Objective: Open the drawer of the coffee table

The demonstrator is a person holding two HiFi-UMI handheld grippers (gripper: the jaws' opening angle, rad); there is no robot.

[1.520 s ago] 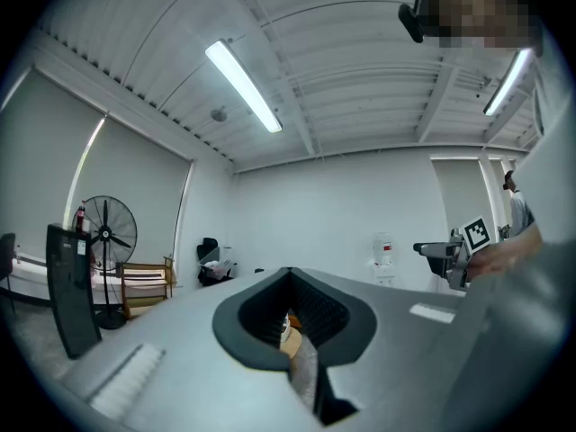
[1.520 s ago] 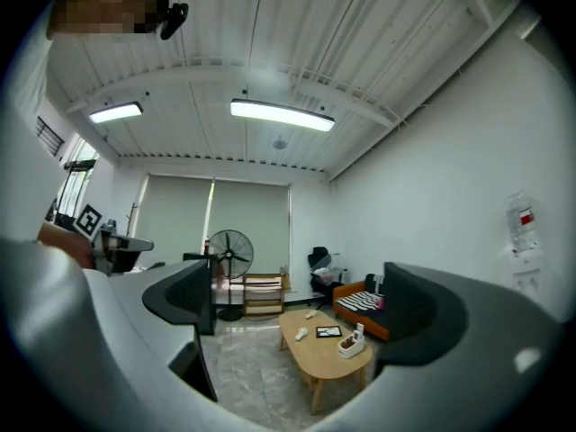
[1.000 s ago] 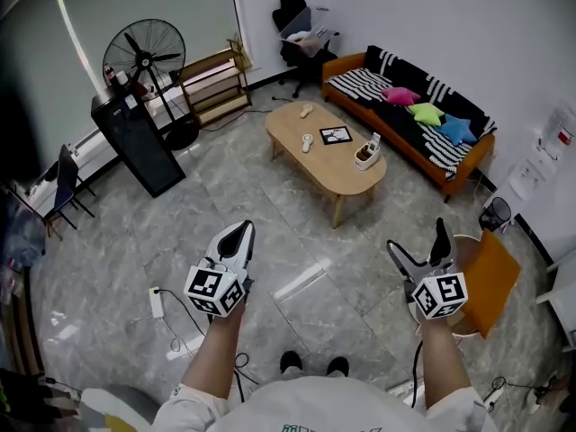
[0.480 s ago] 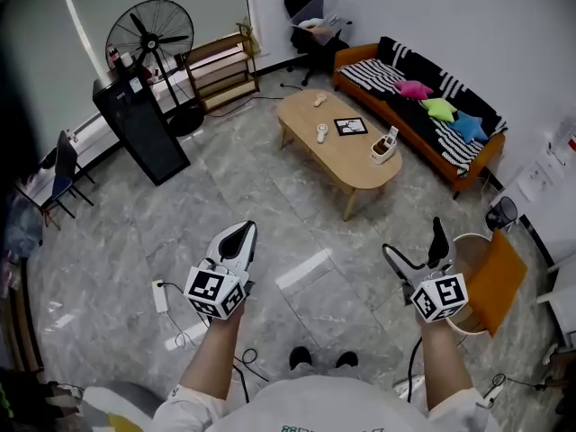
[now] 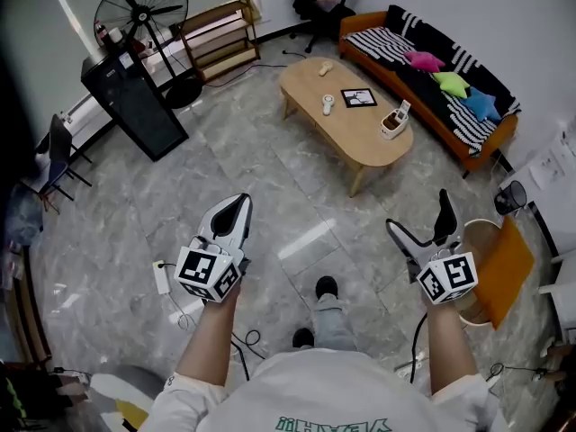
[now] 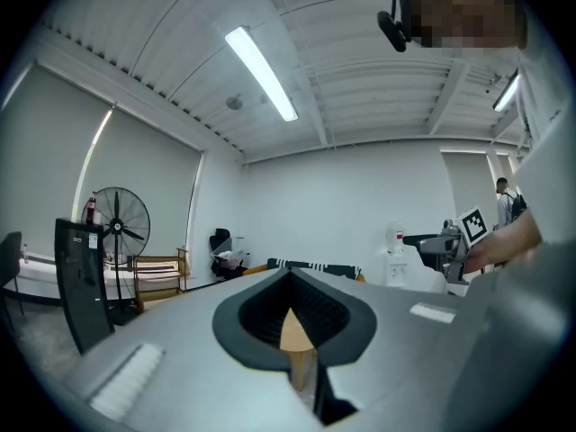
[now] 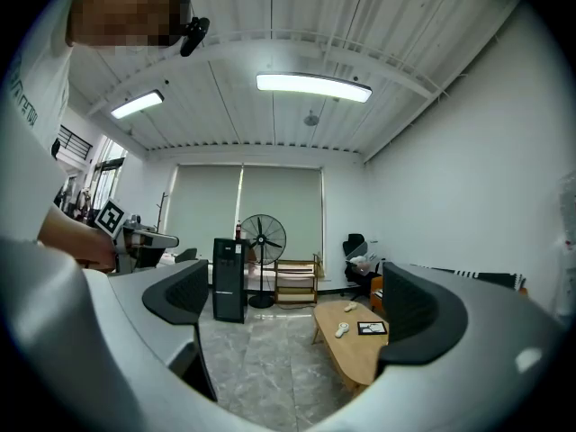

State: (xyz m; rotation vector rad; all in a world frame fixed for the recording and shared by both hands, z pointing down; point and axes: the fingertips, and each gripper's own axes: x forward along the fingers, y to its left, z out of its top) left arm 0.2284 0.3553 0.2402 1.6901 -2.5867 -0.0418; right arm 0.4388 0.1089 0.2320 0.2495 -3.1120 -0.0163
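Plainly pre-contact. Coffee table (image 5: 355,140) lies at 1 o'clock in the head view, well apart from both grippers; no drawer front shows from this angle. Left gripper (image 5: 236,207) sits at 9 o'clock, jaws pressed together on nothing. Right gripper (image 5: 419,219) sits at 3 o'clock, jaws spread and empty, likely readied for the drawer pull. Both point forward, a carrying posture for the approach, I judge. Small caddy (image 5: 391,126) at the tabletop's 4 o'clock end holds upright items, too small to identify.
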